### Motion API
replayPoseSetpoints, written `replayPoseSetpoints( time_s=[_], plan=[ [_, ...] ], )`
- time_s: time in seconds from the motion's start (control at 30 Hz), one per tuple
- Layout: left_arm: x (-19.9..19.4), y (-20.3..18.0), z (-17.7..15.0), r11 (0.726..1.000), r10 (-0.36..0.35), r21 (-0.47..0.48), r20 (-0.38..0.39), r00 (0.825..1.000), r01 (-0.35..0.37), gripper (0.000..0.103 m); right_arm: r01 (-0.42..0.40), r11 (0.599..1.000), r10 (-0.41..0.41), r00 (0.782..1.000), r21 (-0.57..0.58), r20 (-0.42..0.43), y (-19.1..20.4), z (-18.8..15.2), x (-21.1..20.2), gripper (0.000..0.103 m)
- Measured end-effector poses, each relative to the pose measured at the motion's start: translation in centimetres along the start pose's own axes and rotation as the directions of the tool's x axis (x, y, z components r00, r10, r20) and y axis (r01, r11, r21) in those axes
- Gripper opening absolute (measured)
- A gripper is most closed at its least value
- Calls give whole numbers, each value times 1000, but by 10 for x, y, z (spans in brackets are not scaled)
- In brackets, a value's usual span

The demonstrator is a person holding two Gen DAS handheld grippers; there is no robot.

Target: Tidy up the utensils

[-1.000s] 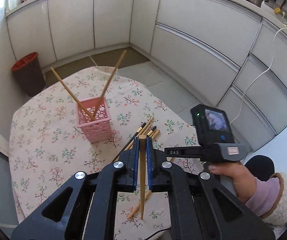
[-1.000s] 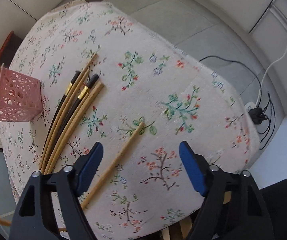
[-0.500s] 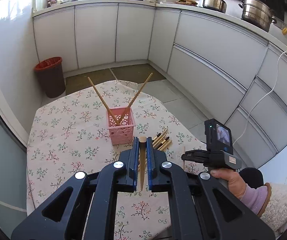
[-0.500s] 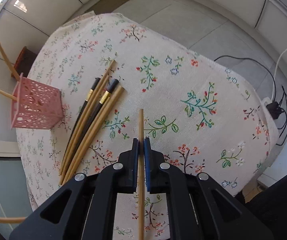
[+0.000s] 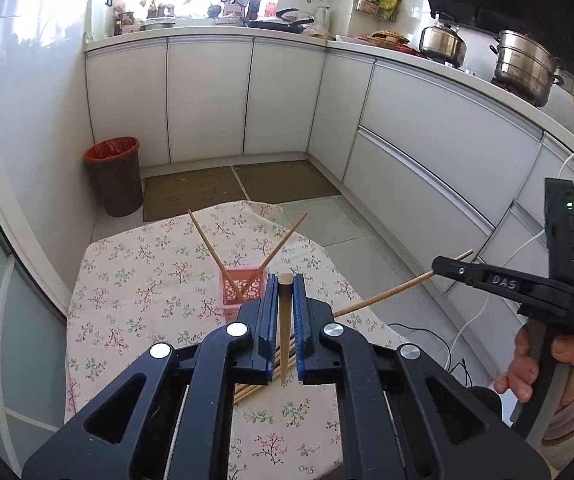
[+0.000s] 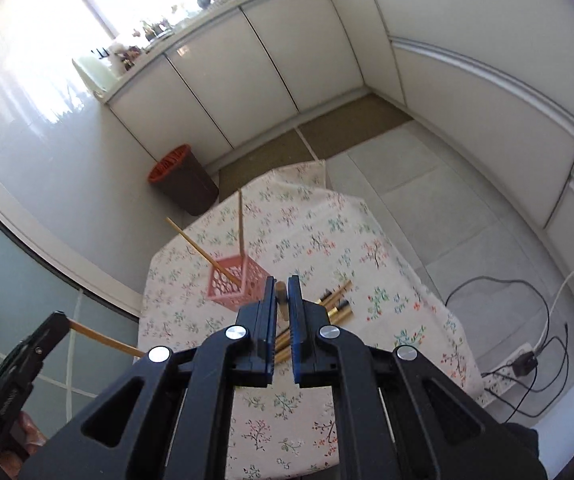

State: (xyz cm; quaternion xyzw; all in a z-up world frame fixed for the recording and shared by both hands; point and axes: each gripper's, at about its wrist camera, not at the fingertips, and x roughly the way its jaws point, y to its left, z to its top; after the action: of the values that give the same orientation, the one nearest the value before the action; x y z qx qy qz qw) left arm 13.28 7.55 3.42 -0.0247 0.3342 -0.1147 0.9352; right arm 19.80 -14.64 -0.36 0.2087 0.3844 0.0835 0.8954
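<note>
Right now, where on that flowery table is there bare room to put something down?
Free: the cloth left of the pink basket, and the near edge of the table. Crowded: right of the basket, where loose chopsticks lie.

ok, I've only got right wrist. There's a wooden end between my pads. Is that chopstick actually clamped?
Observer: Yes. Left wrist shows the right hand-held gripper shut on a crosswise chopstick, with most of its length sticking out on the table side.
Operator: And the left one's grip?
Observer: The left hand-held gripper is shut on an upright chopstick, blunt end up.
Operator: Anything past my right edge?
Observer: Steel pots on the counter.
</note>
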Motion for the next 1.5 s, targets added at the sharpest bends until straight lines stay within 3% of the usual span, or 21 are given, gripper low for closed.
replayPoseSetpoints(
  time_s=[0.2,0.47,0.57,0.7,0.73,0.8,1.03,1.33,1.5],
  plan=[
    [11,6,46,998,52,-39,68,996,-50,7,-35,999,38,996,-36,85,30,51,-14,6],
    [49,18,73,989,139,-71,88,986,-133,7,-45,997,51,995,-64,84,49,79,8,6],
    [70,27,69,984,161,-95,70,984,-154,7,-47,997,51,997,-58,61,49,78,27,6],
    [97,36,53,986,126,-109,-3,992,-125,10,-35,998,37,998,-58,43,50,72,53,6],
    [98,37,48,986,125,-110,-11,992,-125,13,-35,998,37,999,-58,34,51,70,59,6],
    [91,39,44,984,127,-126,5,992,-126,31,-38,997,40,999,-61,20,54,68,67,6],
    [57,55,55,977,148,-168,78,986,-134,36,-41,993,41,999,-110,4,78,60,87,6],
    [62,72,44,964,175,-210,42,984,-163,38,-50,984,38,997,-171,-73,102,42,140,10],
    [60,71,41,964,188,-196,39,981,-177,39,-32,980,21,998,-194,-58,103,36,134,13]
  ],
)
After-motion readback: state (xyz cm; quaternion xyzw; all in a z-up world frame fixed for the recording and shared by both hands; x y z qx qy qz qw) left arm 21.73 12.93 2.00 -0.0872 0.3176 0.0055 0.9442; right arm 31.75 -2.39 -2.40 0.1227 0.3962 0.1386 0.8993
